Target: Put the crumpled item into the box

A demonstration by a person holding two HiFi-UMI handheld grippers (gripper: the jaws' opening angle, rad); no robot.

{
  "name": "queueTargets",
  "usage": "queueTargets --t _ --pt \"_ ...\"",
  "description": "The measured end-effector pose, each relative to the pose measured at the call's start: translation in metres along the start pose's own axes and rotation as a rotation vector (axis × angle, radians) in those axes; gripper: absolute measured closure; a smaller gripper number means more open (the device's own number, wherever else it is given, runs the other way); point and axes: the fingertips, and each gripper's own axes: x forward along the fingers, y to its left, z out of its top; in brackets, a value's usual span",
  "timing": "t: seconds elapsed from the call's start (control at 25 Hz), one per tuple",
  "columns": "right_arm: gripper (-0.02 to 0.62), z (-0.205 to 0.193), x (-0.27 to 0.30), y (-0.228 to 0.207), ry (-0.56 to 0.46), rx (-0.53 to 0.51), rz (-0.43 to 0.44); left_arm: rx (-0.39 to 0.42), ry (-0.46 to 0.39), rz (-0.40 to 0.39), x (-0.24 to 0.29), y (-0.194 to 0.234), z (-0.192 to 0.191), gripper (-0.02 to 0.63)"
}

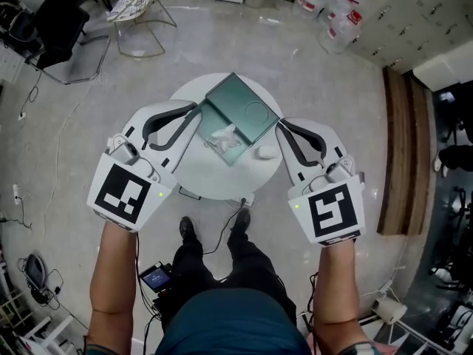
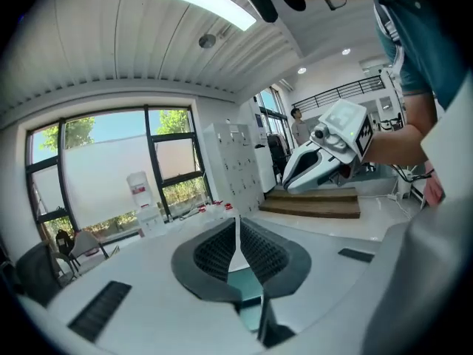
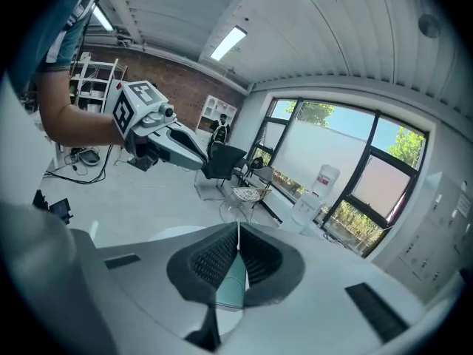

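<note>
Below me, over the pale speckled floor [image 1: 89, 124], a long wooden platform [image 1: 403, 154] runs along the right wall, and a wire chair [image 1: 137, 6] and some big water bottles [image 1: 336, 17] stand at the far side of the room. At the centre, just ahead of my feet, is the round white table [image 1: 199, 172]. On it lies the box [image 1: 244, 109], open, with its dark green panel turned toward the far side and a paler half on the near side. I hold my left gripper [image 1: 194, 109] and my right gripper [image 1: 281, 129] up on either side of the table. Both point inward at the box, one toward each of its side corners, and they are raised above it rather than resting on it. My left fingers [image 2: 214, 254] are clenched, the ribbed pads meeting at their tips with nothing between them and only a sliver of green showing beneath. My right fingers [image 3: 218, 256] are pressed together the same way and are also empty. Each gripper's camera sees the other gripper across the gap, held level with it. The crumpled item [image 1: 225, 136], white and wrinkled, lies in the paler near half of the box, between my two grippers and touched by neither. A small white lump [image 1: 264, 152] sits on the tabletop just beside the box's right edge; I cannot tell what it is.
</note>
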Motion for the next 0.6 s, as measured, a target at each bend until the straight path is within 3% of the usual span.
queueTargets --t 0.12,0.28,0.44,0.6 --pt "0.556 0.027 -0.02 -0.004 -0.024 -0.023 -0.023 0.04 -0.033 0.011 -0.027 0.001 0.035 0.578" --pt "0.557 0.06 -0.044 -0.004 -0.042 -0.044 -0.047 0.17 -0.033 0.002 -0.062 0.003 0.073 0.586" --pt "0.558 0.089 -0.072 0.002 -0.055 -0.061 -0.054 0.291 -0.091 -0.003 -0.105 -0.002 0.084 0.586" --pt "0.558 0.115 -0.094 0.007 -0.082 -0.074 -0.061 0.277 -0.194 0.026 -0.136 -0.004 0.108 0.587"
